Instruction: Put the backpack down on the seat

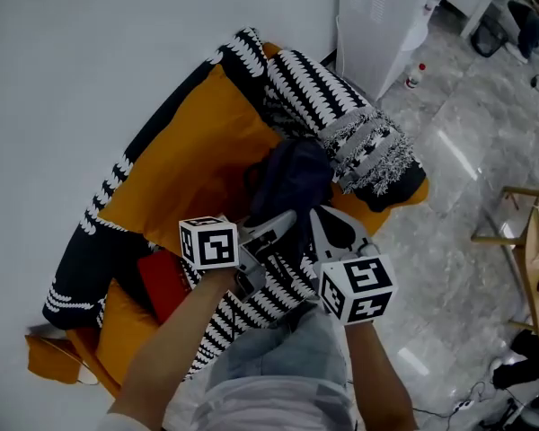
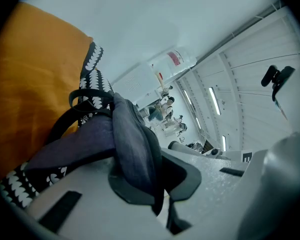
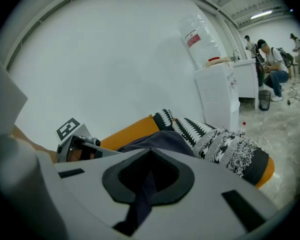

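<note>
A dark navy backpack (image 1: pixel 292 180) hangs just above the orange seat (image 1: pixel 198 151), which is draped with a black-and-white patterned blanket (image 1: pixel 341 115). My left gripper (image 1: pixel 274 229) is at the bag's near left side. In the left gripper view, that gripper (image 2: pixel 157 186) is shut on a fold of the backpack's fabric (image 2: pixel 132 144), and a black strap loop (image 2: pixel 85 98) hangs beyond. My right gripper (image 1: pixel 331 232) is beside it at the bag's near right. In the right gripper view, that gripper (image 3: pixel 142 199) is shut on a dark backpack strap (image 3: pixel 146 186).
A red item (image 1: pixel 166 281) lies on the seat at the near left. A white water dispenser (image 1: pixel 377 21) stands against the wall to the right of the seat, with a small bottle (image 1: pixel 415 76) on the floor. A wooden chair (image 1: pixel 525 241) stands at the far right.
</note>
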Available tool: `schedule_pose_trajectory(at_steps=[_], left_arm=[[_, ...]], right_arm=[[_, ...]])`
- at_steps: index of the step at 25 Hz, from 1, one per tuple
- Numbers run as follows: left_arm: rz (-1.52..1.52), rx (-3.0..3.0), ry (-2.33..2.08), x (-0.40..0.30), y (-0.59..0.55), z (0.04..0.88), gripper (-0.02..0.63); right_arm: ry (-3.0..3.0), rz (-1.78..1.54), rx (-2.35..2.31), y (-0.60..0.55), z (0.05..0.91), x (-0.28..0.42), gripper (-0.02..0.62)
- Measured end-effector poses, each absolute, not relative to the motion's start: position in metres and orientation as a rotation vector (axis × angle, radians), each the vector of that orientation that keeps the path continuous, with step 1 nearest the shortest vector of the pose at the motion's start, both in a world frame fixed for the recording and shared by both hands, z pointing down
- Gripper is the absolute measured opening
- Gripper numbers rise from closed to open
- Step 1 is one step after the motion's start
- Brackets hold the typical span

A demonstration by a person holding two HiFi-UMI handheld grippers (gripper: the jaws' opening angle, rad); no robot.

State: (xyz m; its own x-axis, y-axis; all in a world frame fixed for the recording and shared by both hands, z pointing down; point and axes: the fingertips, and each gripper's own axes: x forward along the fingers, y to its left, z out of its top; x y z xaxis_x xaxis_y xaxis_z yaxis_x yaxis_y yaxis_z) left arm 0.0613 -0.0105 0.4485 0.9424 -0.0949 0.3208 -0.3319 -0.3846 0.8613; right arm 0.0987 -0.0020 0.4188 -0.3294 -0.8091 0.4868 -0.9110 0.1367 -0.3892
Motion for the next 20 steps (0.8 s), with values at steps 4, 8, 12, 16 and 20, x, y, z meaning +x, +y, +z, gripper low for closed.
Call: schedule_pose_trajectory(at_steps=[4,8,12,16,20], left_arm=[[0.245,1.949,-0.342,0.049,-0.02,0.458,0.011],[0.225,1.941,-0.377,0.038,-0.03,0.466,0.011],[0.213,1.942,-0.4,0.025,-0.043,0.47,0.011],[0.194,1.933,-0.432,0.011,-0.057,0.473,0.012],[0.179,1.91,-0.477,-0.005,-0.073,0.479,0.012]], right_arm=[[-2.248,0.976,1.679,-0.006,0.429,0.087,0.0],[-2.262,0.986,1.638,-0.012,0.437,0.076,0.0],[-2.268,0.99,1.601,-0.021,0.444,0.062,0.0],[-2.283,0.986,1.55,-0.033,0.447,0.05,0.0],[-2.298,0.987,1.496,-0.044,0.453,0.036,0.0]])
